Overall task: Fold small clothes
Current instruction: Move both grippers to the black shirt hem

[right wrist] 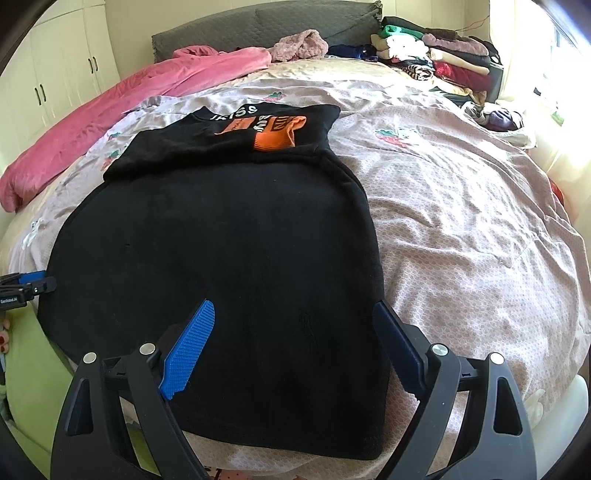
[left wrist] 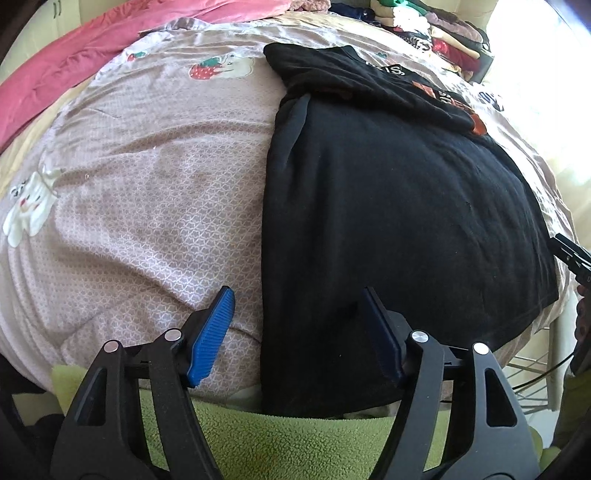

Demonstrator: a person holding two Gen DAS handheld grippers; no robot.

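A black shirt [left wrist: 399, 206] with an orange and white print lies on the bed, its sides folded in to a long panel and its top part folded over. It also shows in the right wrist view [right wrist: 229, 251], print [right wrist: 273, 133] at the far end. My left gripper [left wrist: 299, 314] is open and empty, over the shirt's near left edge. My right gripper [right wrist: 295, 332] is open and empty, over the shirt's near right part. The left gripper's tip [right wrist: 33, 284] shows at the shirt's left side in the right wrist view.
The bed has a pinkish patterned cover [right wrist: 461, 221]. A pink blanket [right wrist: 110, 110] lies along the far left. Stacked folded clothes [right wrist: 443, 59] sit at the far right by the grey headboard [right wrist: 258, 22]. Green fleece [left wrist: 277, 439] lies at the near edge.
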